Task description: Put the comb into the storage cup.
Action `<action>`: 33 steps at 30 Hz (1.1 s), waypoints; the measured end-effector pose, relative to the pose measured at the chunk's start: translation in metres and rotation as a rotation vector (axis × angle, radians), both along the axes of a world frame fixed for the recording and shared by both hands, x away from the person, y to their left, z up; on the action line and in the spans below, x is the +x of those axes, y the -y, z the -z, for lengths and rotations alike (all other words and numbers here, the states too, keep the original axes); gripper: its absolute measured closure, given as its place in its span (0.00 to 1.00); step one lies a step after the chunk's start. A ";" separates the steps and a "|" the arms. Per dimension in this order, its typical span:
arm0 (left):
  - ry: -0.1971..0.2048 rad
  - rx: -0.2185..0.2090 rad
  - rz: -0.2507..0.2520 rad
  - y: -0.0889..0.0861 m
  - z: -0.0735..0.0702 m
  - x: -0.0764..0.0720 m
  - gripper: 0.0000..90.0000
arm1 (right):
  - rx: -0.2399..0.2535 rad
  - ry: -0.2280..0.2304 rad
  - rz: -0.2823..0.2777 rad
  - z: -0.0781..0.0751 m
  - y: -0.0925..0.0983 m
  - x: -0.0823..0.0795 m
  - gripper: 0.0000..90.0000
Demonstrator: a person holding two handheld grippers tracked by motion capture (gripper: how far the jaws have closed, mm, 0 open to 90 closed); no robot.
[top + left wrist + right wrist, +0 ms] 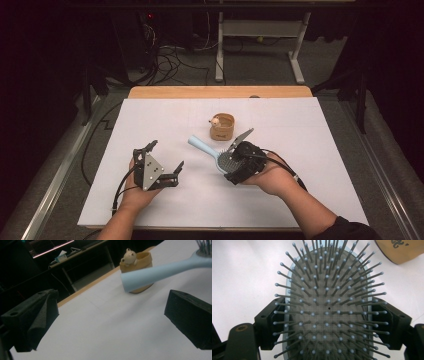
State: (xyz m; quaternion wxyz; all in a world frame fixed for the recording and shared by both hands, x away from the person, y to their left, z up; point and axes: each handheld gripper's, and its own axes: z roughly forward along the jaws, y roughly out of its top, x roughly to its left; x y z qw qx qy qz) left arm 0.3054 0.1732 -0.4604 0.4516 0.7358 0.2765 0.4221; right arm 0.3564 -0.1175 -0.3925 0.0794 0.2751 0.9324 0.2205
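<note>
Pale blue hairbrush [328, 307] sits clamped by its bristled head in my right tongs [239, 161], its handle reaching out toward the tan cup [222, 127] with a little bear figure, above the white tabletop [300, 150]. My left tongs [163, 161] gape wide, holding nothing.

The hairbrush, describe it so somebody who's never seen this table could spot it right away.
On the white table, look just right of centre, in front of the small tan cup with a frog figure. The hairbrush has a pale blue handle and a grey bristled head, which the right gripper clamps by its edges.
</note>
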 end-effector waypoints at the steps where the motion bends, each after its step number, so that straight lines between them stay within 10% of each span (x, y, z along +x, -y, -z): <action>1: 0.005 0.010 -0.006 0.002 0.002 0.000 0.00 | -0.001 -0.003 -0.002 -0.001 -0.001 0.000 0.23; 5: 0.020 0.080 -0.030 0.010 0.011 -0.003 0.00 | -0.002 -0.002 -0.010 -0.001 -0.003 0.000 0.23; 33: 0.082 0.176 -0.029 0.030 0.022 -0.014 0.00 | 0.003 -0.009 -0.075 -0.003 -0.027 -0.006 0.23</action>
